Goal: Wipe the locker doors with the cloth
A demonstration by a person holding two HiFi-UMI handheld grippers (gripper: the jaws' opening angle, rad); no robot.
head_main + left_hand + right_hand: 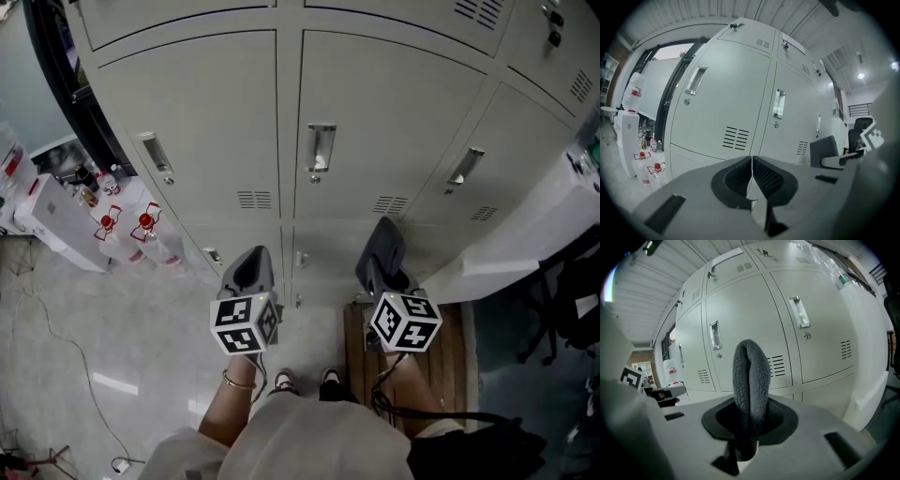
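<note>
One dark grey fleecy cloth (pixel 750 376), folded into a plump upright loop (fuzzy nap showing), clamped in the right gripper (pixel 750 420). Over at the left gripper (pixel 752 174): shut tight on nothing, facing pale locker doors (pixel 726 108).

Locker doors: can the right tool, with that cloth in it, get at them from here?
Probably yes. The right tool, shut on the cloth, points at the locker doors, and nothing stands between them in either view.

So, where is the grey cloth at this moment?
The grey cloth is clamped in the right tool, standing up folded between its jaws, right of centre in the head view, before the locker doors.
</note>
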